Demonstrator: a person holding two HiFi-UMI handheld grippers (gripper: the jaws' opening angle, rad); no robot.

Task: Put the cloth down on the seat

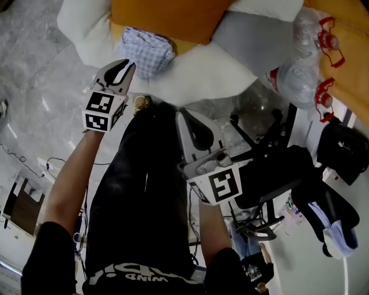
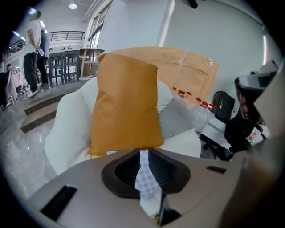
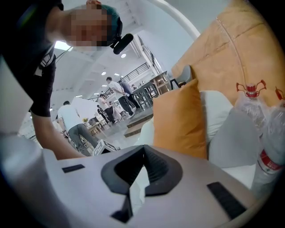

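The checked cloth (image 1: pixel 147 50) lies bunched on the white seat (image 1: pixel 202 72), at the foot of the orange cushion (image 1: pixel 167 17), so I judge the putting-down done. It looks like thin woven fabric: light, limp, with no shape of its own and nothing to break. It will drape and trail from whatever point I lift, and a loose fold could snag on a pad. If I had to take it again, I would pinch a raised fold on top of the bunch. An edge lying flat would mean digging into the upholstery.

My left gripper (image 1: pixel 128 68) hangs just beside the cloth's near edge, and above it as far as I can judge. Its jaws stand all but together, with only a narrow slit between them. In the left gripper view, checked fabric shows in that slit with white below it. I read this as cloth and seat seen through the gap, not a grip, though I can't be certain. My right gripper (image 1: pixel 184 116) is nearer me and well apart from the cloth. Its jaws are likewise drawn together, with a pale sliver between them and nothing held.

Further out, a grey cushion (image 1: pixel 251 37) leans to the right of the orange one. Clear plastic bottles (image 1: pixel 300 75) with red caps lie at the far right.
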